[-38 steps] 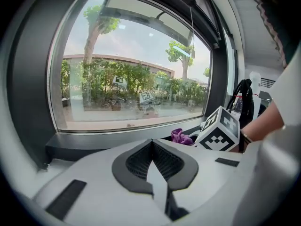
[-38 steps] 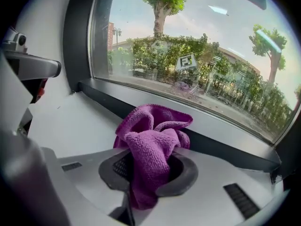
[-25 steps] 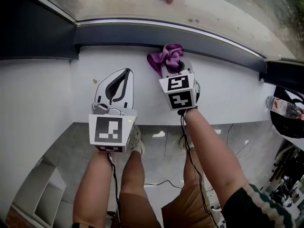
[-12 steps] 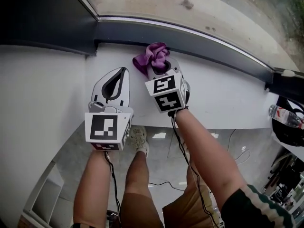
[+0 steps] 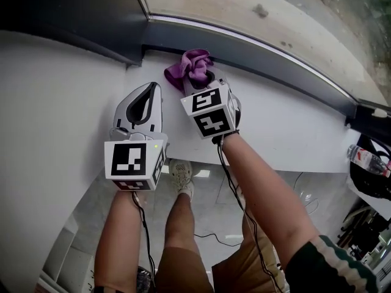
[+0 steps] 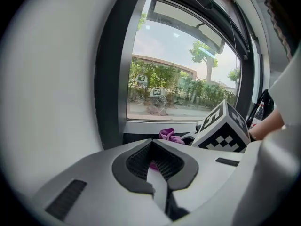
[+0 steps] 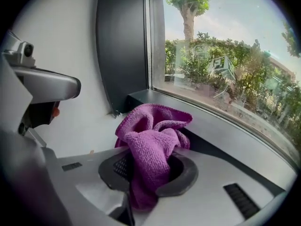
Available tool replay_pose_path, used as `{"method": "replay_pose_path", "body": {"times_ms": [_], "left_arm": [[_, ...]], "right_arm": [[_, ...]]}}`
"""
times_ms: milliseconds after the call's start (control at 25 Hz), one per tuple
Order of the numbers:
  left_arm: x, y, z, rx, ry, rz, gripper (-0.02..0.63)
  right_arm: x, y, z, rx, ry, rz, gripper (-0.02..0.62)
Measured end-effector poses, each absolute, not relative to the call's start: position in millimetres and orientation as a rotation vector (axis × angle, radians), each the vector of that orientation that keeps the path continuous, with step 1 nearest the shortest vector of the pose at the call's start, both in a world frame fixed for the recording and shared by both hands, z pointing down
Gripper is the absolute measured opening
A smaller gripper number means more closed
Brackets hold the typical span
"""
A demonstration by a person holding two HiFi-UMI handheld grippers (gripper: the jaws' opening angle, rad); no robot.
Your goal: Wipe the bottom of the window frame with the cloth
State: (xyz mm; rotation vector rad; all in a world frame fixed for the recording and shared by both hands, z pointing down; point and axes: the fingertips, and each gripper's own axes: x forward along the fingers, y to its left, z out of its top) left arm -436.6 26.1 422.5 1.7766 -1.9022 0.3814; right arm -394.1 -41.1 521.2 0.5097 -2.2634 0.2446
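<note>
Cloth (image 5: 192, 66) (image 7: 153, 145): one, purple, bunched. Pinched in the jaws of the right gripper (image 5: 204, 81) (image 7: 148, 173), with the loose folds bulging out ahead of the tips. Pressed against the bottom rail of the window frame (image 5: 263, 57) (image 7: 225, 140), close to its left corner where the dark upright post (image 7: 122, 46) comes down.

Right gripper: jaws closed on the cloth, pointed at the rail, marker cube (image 5: 211, 112) facing up.

Left gripper (image 5: 146, 105) (image 6: 157, 168): just beside the right one on its left, over the sill and short of the rail. Jaws pressed together at the tips with nothing held; only an open hollow between the ribbed pads. Marker cube (image 5: 134, 163) at its rear.

Surface: white windowsill (image 5: 293, 124), flat and bare, running right along the dark rail. Window glass (image 5: 256, 5) beyond, with trees and a pavement outside.

Edges and room: white wall (image 5: 55, 133) and post close on the left, leaving little space that way; long open stretch of sill and rail to the right. Front sill edge above a grey tiled floor (image 5: 91, 206) with thin cables.

Count: one cloth, two grippers, two marker cubes, one clear bottle (image 5: 366, 156) at far right.
</note>
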Motion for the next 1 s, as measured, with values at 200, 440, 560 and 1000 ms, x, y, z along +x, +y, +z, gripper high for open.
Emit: {"method": "replay_pose_path", "body": {"times_ms": [200, 440, 560, 1000], "left_arm": [[-452, 37, 427, 1.723, -1.934, 0.411, 0.006], [-460, 50, 427, 1.670, -1.963, 0.421, 0.006], [-461, 56, 428, 1.663, -1.966, 0.427, 0.006], [-470, 81, 432, 1.589, -1.990, 0.403, 0.006]], "right_arm": [[-425, -34, 522, 0.451, -2.266, 0.240, 0.098], [-452, -28, 521, 0.407, -2.273, 0.211, 0.098], [-459, -26, 521, 0.399, -2.271, 0.192, 0.100], [-486, -4, 520, 0.248, -2.295, 0.124, 0.100]]}}
